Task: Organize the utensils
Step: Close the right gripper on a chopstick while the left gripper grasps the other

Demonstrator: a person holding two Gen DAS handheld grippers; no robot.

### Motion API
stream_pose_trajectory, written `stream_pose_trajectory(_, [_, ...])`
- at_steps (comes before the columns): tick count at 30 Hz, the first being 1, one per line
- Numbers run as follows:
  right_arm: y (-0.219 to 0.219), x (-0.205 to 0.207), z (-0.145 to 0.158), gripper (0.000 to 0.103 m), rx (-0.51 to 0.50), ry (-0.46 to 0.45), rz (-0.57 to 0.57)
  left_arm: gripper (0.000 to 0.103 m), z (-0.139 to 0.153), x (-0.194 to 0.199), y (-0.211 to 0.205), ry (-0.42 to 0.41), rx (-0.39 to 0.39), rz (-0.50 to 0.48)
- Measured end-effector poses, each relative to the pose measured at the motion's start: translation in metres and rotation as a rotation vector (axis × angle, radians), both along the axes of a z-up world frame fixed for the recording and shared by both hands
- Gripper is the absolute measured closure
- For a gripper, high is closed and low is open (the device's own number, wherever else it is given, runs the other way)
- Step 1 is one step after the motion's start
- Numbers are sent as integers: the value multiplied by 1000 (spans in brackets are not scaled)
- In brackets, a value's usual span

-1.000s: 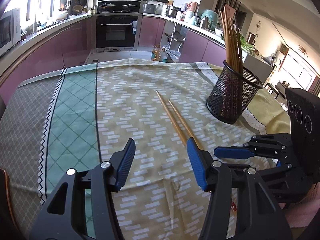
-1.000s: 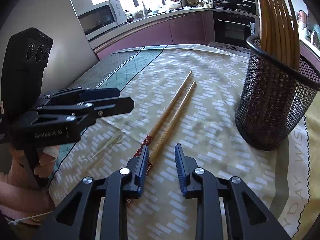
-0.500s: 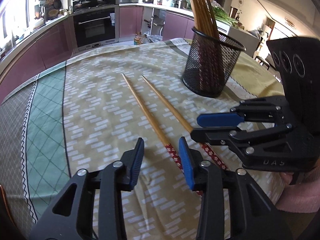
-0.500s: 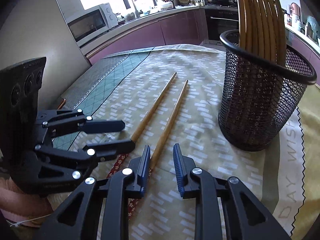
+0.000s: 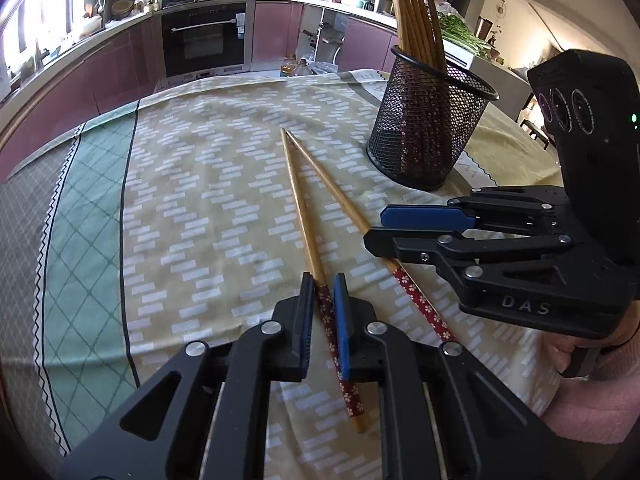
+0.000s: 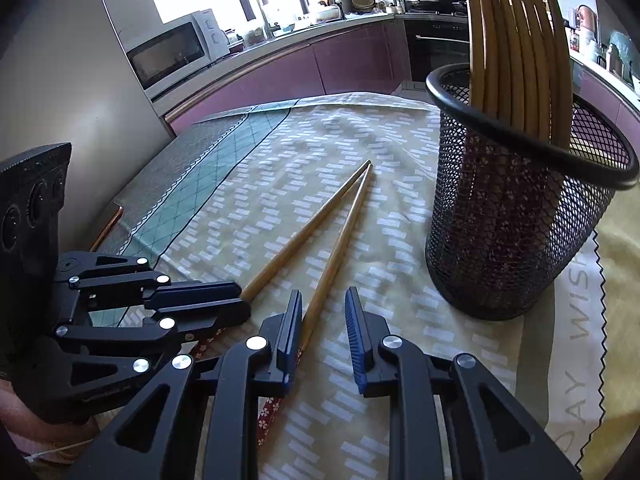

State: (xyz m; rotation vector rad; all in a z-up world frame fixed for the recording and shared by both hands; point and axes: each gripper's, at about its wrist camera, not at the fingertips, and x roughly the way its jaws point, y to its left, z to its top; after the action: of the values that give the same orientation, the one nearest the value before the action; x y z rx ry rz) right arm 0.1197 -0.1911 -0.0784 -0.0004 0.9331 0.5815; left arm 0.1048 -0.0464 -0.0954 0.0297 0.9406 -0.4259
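Two wooden chopsticks with red flowered ends lie on the tablecloth, tips meeting at the far end. My left gripper [image 5: 323,280] has closed on the left chopstick [image 5: 301,208] at its red end. My right gripper [image 6: 323,300] is open, and the right chopstick [image 6: 340,236] runs beside its left finger [image 6: 290,332]. The right gripper also shows in the left wrist view [image 5: 404,226], low over the right chopstick [image 5: 336,196]. A black mesh holder [image 5: 428,128] with several chopsticks stands at the right; it also shows in the right wrist view [image 6: 516,216].
The table carries a patterned cloth [image 5: 192,184] with a green band [image 5: 88,216] at the left. The left gripper body [image 6: 120,312] sits close to the right gripper. Kitchen counters and an oven [image 5: 204,40] lie behind the table.
My left gripper has narrowed from open to closed around the left chopstick's red end. The chopstick tips have come together. My right gripper stays open beside the other chopstick.
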Motion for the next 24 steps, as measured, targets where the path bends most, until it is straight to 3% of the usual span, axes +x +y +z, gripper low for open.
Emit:
stream_pose_trajectory(1, [1, 1, 1, 82, -1, 0, -1, 76, 0, 1, 0, 3, -3, -2])
stream_pose_trajectory(2, [2, 3, 1, 82, -4, -2, -4, 74, 2, 2, -1, -9, 12, -1])
stream_pose_trajectory(16, [3, 24, -3, 92, 12, 5, -38, 92, -1, 41, -10, -10, 48, 6])
stream_pose_trajectory(24, [-9, 22, -1, 97, 84, 24, -73, 95, -3, 40, -9, -2, 16, 46])
